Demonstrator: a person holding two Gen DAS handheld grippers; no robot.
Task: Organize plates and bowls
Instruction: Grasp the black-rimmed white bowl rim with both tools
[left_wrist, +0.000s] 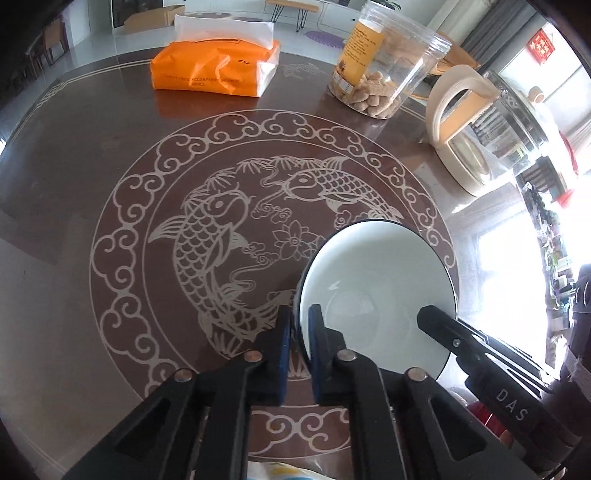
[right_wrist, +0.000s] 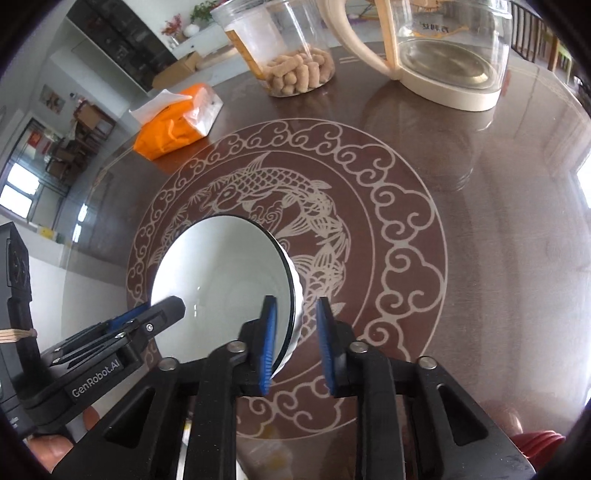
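A white bowl (left_wrist: 380, 280) with a dark rim sits over the fish pattern of the brown table (left_wrist: 74, 184). My left gripper (left_wrist: 299, 314) is shut on the bowl's left rim, one blue pad inside and one outside. In the right wrist view the same bowl (right_wrist: 221, 273) lies left of centre. My right gripper (right_wrist: 296, 298) straddles its right wall with the jaws narrow. A thin strip of table shows between the outer pad (right_wrist: 325, 343) and the wall, so the pads do not press. Each view shows the other gripper's fingers (left_wrist: 443, 325) (right_wrist: 166, 310) on the opposite rim.
At the far side of the table stand an orange tissue pack (left_wrist: 216, 66), a clear jar of snacks (left_wrist: 384, 62) and a cream glass kettle (left_wrist: 480, 125). A person's hand (right_wrist: 48, 450) shows at the lower left of the right wrist view.
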